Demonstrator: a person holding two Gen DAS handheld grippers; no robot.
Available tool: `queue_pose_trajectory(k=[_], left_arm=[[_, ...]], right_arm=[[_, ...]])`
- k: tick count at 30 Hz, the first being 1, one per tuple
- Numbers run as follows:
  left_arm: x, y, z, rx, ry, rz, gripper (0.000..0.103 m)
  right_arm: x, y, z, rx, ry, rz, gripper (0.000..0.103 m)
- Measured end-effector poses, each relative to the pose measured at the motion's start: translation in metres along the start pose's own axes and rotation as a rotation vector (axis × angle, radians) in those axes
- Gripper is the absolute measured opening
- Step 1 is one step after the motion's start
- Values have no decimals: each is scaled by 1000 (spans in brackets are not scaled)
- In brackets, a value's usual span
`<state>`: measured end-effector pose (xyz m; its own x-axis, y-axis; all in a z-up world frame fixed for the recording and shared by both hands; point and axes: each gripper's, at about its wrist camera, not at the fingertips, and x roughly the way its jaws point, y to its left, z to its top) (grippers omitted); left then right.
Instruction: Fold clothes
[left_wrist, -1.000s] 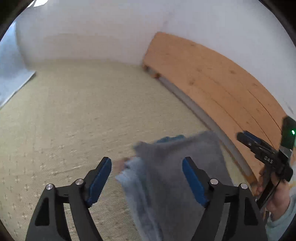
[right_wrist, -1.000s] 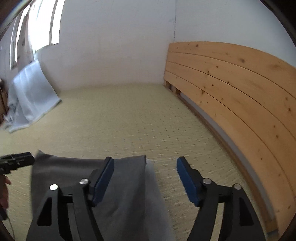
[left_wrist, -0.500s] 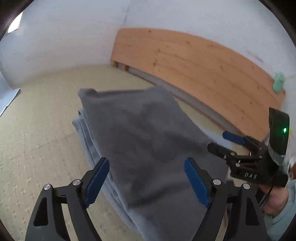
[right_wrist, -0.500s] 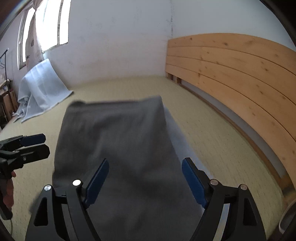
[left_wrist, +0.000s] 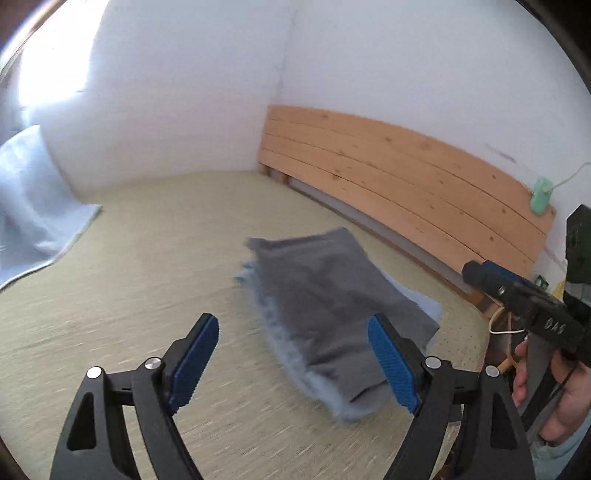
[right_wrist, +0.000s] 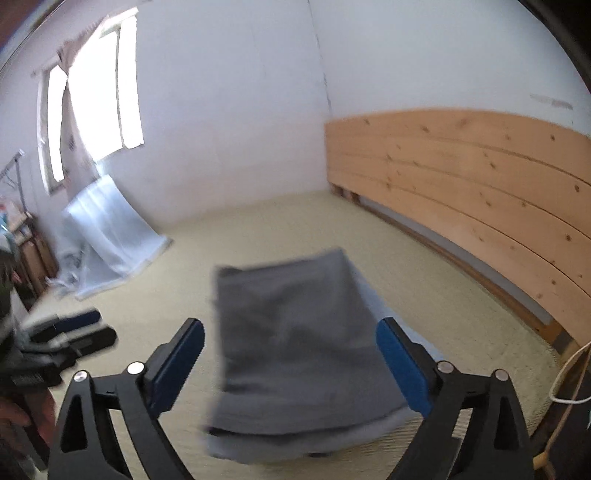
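A folded stack of clothes lies flat on the beige mattress: a dark grey garment (left_wrist: 332, 302) (right_wrist: 295, 350) on top of a light blue one (left_wrist: 325, 391) (right_wrist: 258, 448). My left gripper (left_wrist: 295, 354) is open and holds nothing, and the stack lies beyond it and to its right. My right gripper (right_wrist: 290, 363) hangs back from the stack with its jaws opening wide and nothing pressed between the blue pads. Each gripper shows in the other's view: the right gripper (left_wrist: 524, 299) at the right edge, the left gripper (right_wrist: 70, 332) at the left edge.
A wooden headboard (left_wrist: 406, 177) (right_wrist: 461, 184) runs along the right side of the mattress (left_wrist: 147, 258). A pale blue sheet (left_wrist: 26, 206) (right_wrist: 107, 236) leans against the far left wall under a window (right_wrist: 96, 107). A person's hand (left_wrist: 565, 406) grips the right handle.
Both grippers have drawn back and risen from the stack. The grey garment, near the jaws a second ago, now lies flat and farther off. The right jaws have spread wider.
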<state>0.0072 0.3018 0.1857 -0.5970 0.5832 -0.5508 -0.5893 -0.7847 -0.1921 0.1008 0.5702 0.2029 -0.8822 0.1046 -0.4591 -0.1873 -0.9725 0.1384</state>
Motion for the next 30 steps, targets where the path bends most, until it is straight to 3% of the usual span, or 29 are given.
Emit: queue_pose_trajectory(k=[8,15,22,30], left_arm=[[-118,99,-30,-98,-108,187,87],[-173,191,-75,-222,-135,314,90],[-176,250,-111,-308,-117,393,90],[-131,273,-146,-314,-39,479,90]], right_arm=[[-2,134,-4,-34,3,131,103],[29,255,-46,-117,67,229,103],[64,326,-88,-217,84,242,103],[118,327,-129,-264,146,177,103]])
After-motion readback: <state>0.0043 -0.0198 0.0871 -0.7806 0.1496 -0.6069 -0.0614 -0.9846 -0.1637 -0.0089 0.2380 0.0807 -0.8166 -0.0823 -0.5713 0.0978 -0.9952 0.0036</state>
